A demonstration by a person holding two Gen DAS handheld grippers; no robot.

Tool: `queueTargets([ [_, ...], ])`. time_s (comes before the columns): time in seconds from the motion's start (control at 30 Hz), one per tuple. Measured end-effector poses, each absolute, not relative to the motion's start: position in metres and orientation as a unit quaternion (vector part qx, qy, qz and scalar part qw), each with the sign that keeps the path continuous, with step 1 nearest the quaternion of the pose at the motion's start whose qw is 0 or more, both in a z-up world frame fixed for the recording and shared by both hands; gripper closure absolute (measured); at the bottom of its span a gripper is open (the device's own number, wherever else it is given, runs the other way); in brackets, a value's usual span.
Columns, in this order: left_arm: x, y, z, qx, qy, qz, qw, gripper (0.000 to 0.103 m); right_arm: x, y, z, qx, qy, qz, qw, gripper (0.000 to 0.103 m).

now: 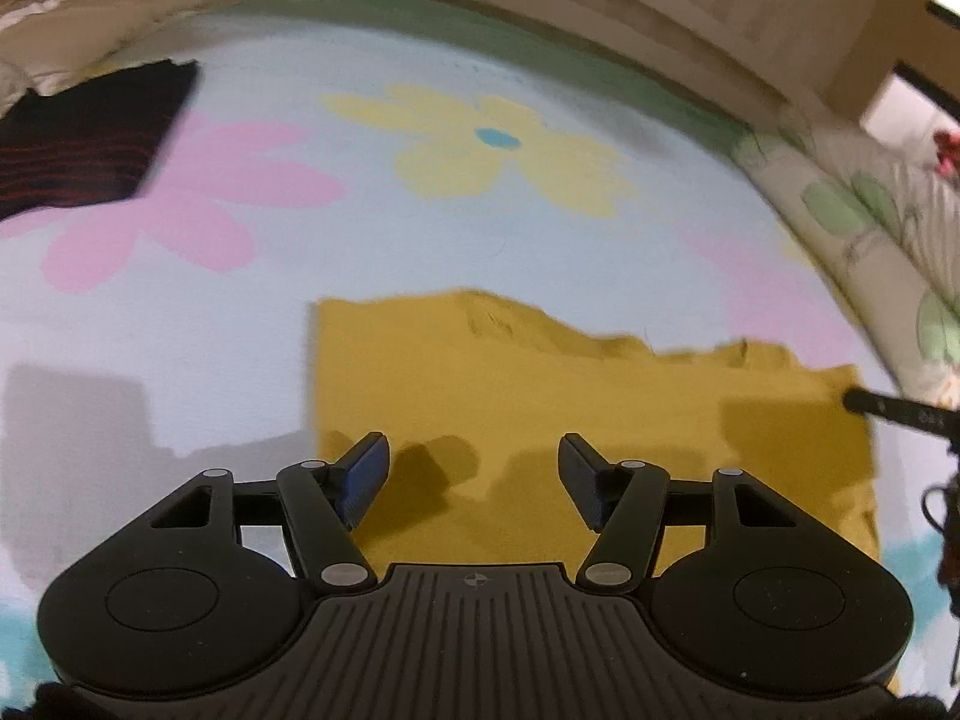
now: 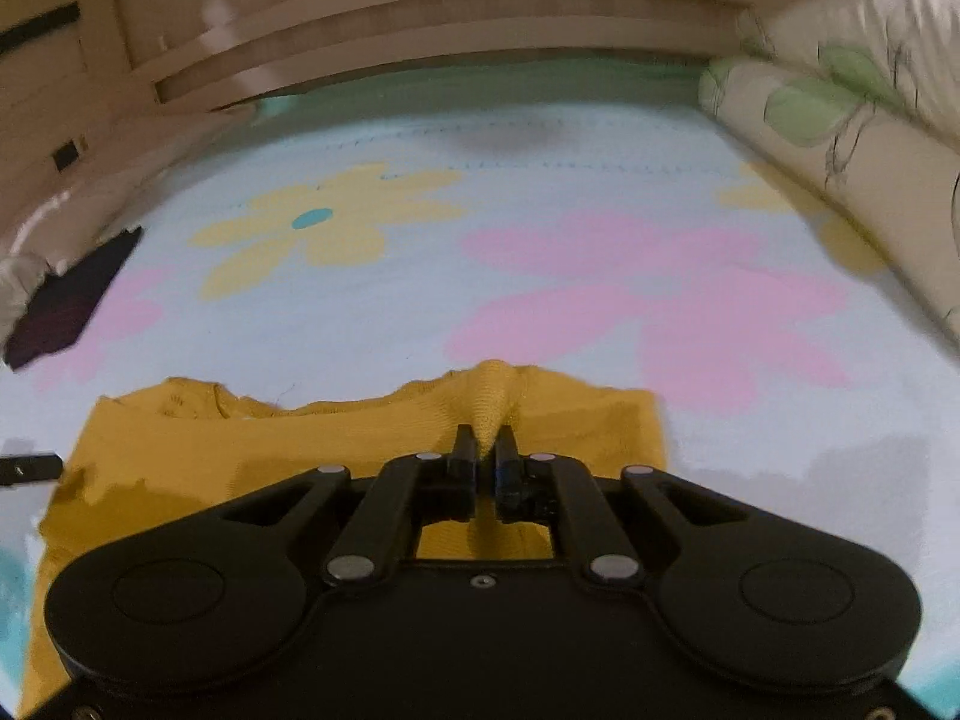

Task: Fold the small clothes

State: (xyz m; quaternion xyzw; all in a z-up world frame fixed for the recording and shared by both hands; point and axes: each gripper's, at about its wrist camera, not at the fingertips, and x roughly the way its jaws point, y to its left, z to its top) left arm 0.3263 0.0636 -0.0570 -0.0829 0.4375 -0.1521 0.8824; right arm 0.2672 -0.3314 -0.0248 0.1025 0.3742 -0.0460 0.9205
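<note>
A mustard-yellow knit garment [image 1: 540, 384] lies spread on a pale blue sheet with flower prints. My left gripper [image 1: 474, 474] is open and empty, hovering over the garment's near left part. My right gripper [image 2: 485, 450] is shut on a pinched fold of the same yellow garment [image 2: 240, 450] near its upper right edge; the cloth rises in a peak between the fingers. The right gripper's finger [image 1: 882, 405] shows at the right edge of the left wrist view. The left gripper's fingertip [image 2: 30, 468] shows at the left edge of the right wrist view.
A folded black garment with red stripes [image 1: 84, 138] lies at the far left of the sheet, also in the right wrist view [image 2: 66, 294]. A leaf-print pillow [image 2: 840, 120] lies along the right side. A wooden headboard [image 2: 450, 18] stands behind.
</note>
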Motion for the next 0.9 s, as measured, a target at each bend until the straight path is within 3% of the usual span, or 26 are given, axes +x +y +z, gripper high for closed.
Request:
queueTargets([
  [0.03,0.327,0.059,-0.061,-0.074,0.446,-0.153,0.879,0.042,0.27,-0.334,-0.031,0.102,0.378,-0.054,0.919,0.073],
  [0.07,0.327,0.056,-0.065,-0.065,0.454,-0.153,0.876,0.042,0.271,-0.335,-0.037,0.093,0.38,-0.069,0.918,0.051],
  [0.1,0.327,0.054,-0.069,-0.056,0.46,-0.153,0.873,0.043,0.27,-0.338,-0.04,0.092,0.38,-0.08,0.917,0.045],
  [0.43,0.326,0.054,-0.073,-0.046,0.452,-0.148,0.878,0.042,0.247,-0.39,-0.043,0.156,0.381,-0.111,0.904,0.045],
  [0.7,0.323,0.046,-0.075,-0.027,0.448,-0.149,0.881,0.036,0.261,-0.36,-0.068,0.066,0.436,-0.112,0.89,0.046],
  [0.73,0.323,0.046,-0.075,-0.025,0.447,-0.15,0.882,0.036,0.261,-0.36,-0.073,0.051,0.444,-0.125,0.886,0.042],
  [0.9,0.321,0.046,-0.071,-0.02,0.438,-0.146,0.887,0.034,0.254,-0.365,-0.06,0.055,0.414,-0.154,0.896,0.041],
])
